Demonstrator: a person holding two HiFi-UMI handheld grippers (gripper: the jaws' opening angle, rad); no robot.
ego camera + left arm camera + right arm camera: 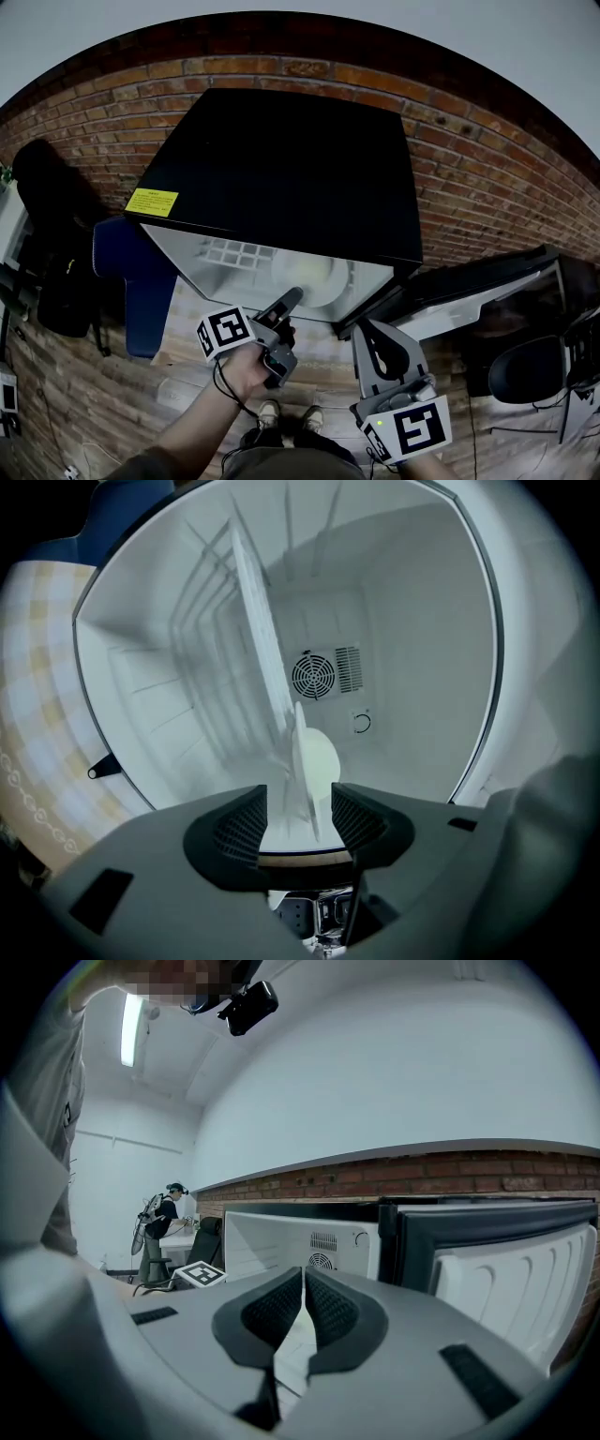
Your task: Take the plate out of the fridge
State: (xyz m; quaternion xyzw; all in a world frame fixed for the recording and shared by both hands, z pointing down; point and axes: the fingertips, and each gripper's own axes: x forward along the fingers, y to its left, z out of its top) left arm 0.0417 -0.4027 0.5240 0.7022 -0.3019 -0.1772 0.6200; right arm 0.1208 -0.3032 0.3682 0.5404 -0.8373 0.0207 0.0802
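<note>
A small black fridge point(281, 159) stands open against the brick wall, its door point(469, 300) swung out to the right. Inside, a white plate point(314, 277) lies on the wire shelf point(234, 253). My left gripper point(292, 298) reaches into the opening and is open. In the left gripper view the plate point(317, 757) shows edge-on, with its rim in the gap between the spread jaws of the left gripper point(300, 813) and touching neither pad. My right gripper point(370, 333) hangs in front of the fridge near the door; the right gripper point(304, 1283) is shut on nothing.
A dark blue seat point(131, 281) and a black bag point(52, 216) stand left of the fridge. A black chair point(525, 370) is at the right beyond the door. A fan vent point(313, 676) sits in the fridge's back wall. A person point(159, 1227) stands far off.
</note>
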